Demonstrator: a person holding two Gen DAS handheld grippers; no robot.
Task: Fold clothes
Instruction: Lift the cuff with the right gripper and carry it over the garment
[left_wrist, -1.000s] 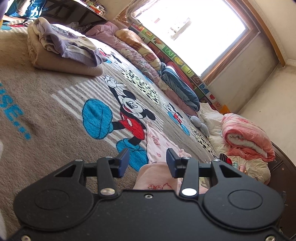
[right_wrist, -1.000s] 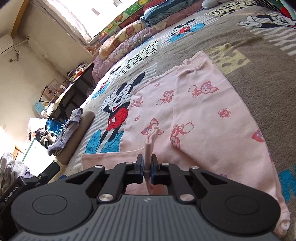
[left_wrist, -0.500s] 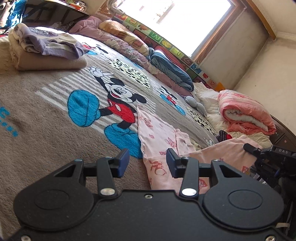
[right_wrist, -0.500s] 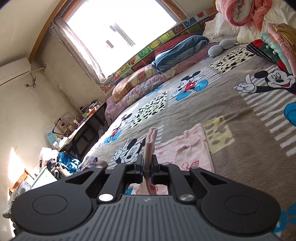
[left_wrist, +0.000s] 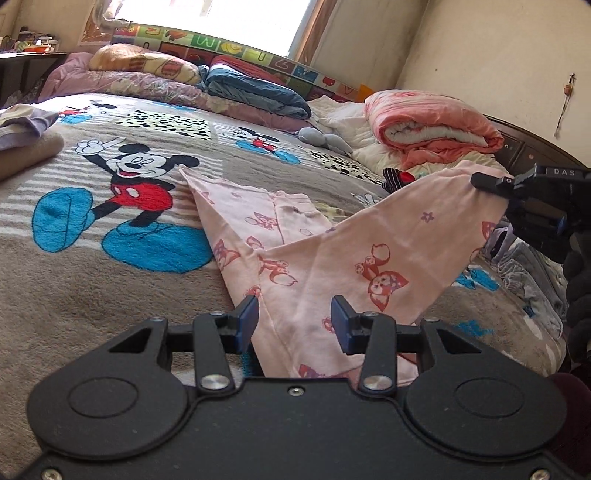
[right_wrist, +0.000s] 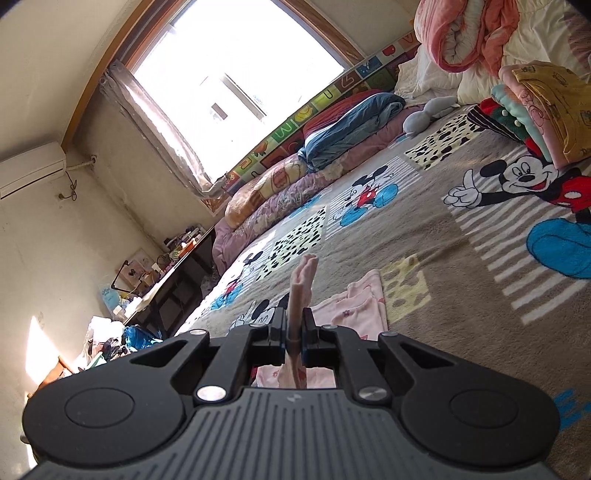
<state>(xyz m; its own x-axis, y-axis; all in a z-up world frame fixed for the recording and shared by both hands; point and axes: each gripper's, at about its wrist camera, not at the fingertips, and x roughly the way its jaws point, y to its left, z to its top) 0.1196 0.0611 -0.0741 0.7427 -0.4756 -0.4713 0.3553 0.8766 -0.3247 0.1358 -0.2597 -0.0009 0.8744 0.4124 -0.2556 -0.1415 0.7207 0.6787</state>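
Lettering "DAS" on right gripper (left_wrist: 491, 183) pinching pink garment (left_wrist: 369, 258).

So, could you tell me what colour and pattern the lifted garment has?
Pale pink garment with red fox prints, clearest in the left wrist view.

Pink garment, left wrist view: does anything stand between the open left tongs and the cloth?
Nothing visible does. The left tongs stand open directly over the pink garment, whose lifted corner the right tongs hold pinched above the Mickey Mouse blanket.

Mickey-print blanket bed (left_wrist: 110, 314) under pink garment (left_wrist: 258, 221), folded stacks, rolled quilts.
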